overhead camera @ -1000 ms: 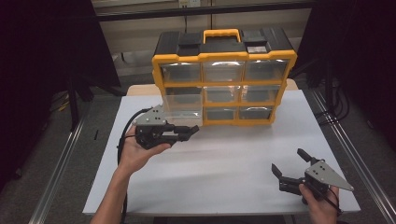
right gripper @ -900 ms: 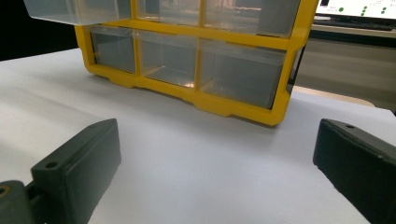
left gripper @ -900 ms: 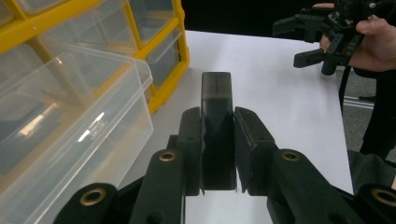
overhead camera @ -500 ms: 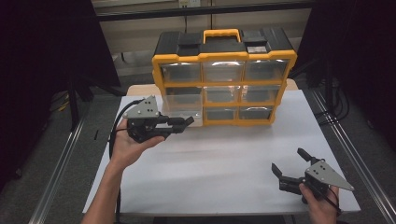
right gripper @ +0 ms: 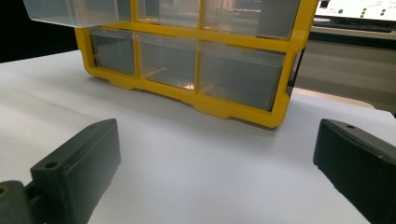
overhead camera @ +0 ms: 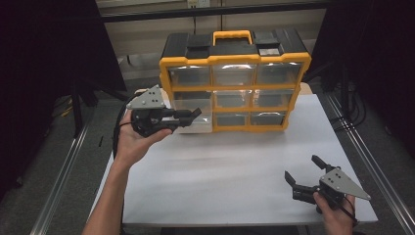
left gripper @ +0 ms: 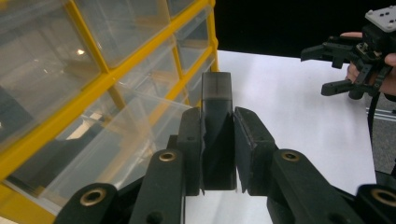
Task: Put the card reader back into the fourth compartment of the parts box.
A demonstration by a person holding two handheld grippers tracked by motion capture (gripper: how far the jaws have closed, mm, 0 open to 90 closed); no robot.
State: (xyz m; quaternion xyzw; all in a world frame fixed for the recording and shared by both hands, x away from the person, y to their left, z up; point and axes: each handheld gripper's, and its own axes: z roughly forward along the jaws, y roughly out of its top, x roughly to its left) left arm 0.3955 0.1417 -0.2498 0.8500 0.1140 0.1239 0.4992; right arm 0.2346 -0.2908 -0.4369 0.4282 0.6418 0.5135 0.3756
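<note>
Contents of clear drawers hard to make out through glare. Dark block (left gripper: 216, 135) clenched between left gripper (overhead camera: 192, 115) pads, far end poking past fingertips, near end hidden behind jaws. Block held just right of pulled-out drawer (overhead camera: 195, 113) at left of yellow organizer (overhead camera: 235, 88), above table (overhead camera: 235, 161). Right gripper (overhead camera: 302, 175) released, jaws wide, near right corner, well apart from block.

L tool (overhead camera: 195, 113) shut by organizer's (overhead camera: 235, 83) pulled-out drawer (overhead camera: 195, 115); R tool (overhead camera: 303, 171) open on table (overhead camera: 220, 171).
</note>
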